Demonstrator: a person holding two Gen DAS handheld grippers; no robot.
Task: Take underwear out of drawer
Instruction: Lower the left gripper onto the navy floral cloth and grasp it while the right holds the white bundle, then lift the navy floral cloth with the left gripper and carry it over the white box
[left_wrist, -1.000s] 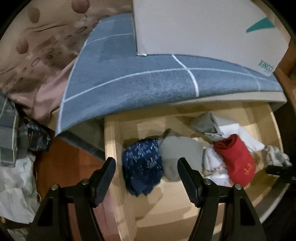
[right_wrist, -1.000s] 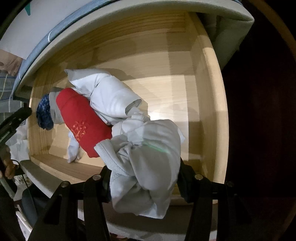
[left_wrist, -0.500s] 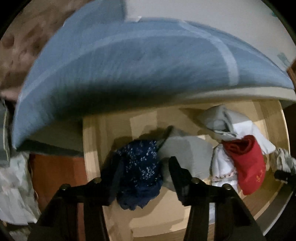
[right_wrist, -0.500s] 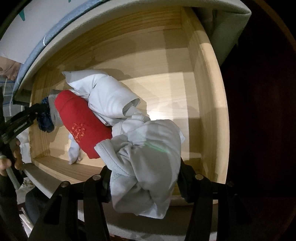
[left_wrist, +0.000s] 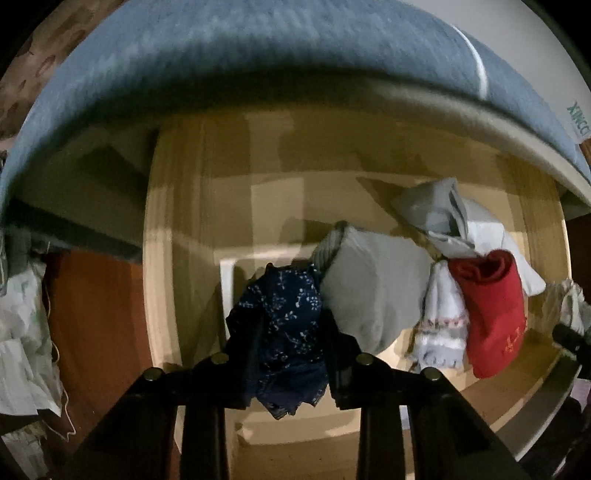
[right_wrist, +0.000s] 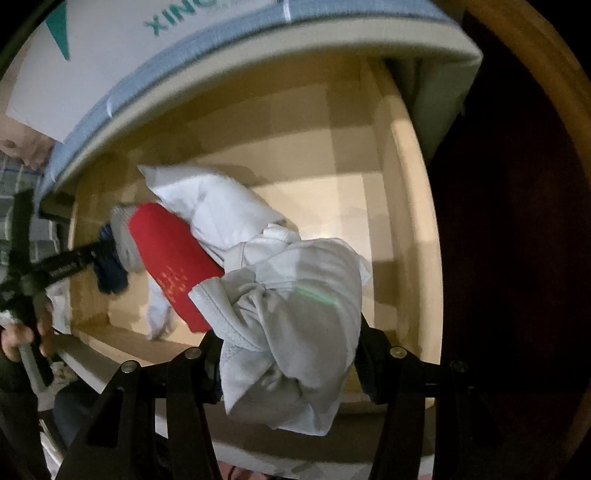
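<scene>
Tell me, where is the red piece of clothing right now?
The red garment lies inside the wooden drawer, toward the right in the left wrist view, between a grey roll and white clothes.

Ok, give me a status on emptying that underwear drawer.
Done: the drawer is open. In hand: the right gripper is shut on a pale grey bundle, raised off the drawer floor; the left gripper is closing on the navy floral piece between its jaws. Left inside: the grey roll, red piece and white pieces.
</scene>
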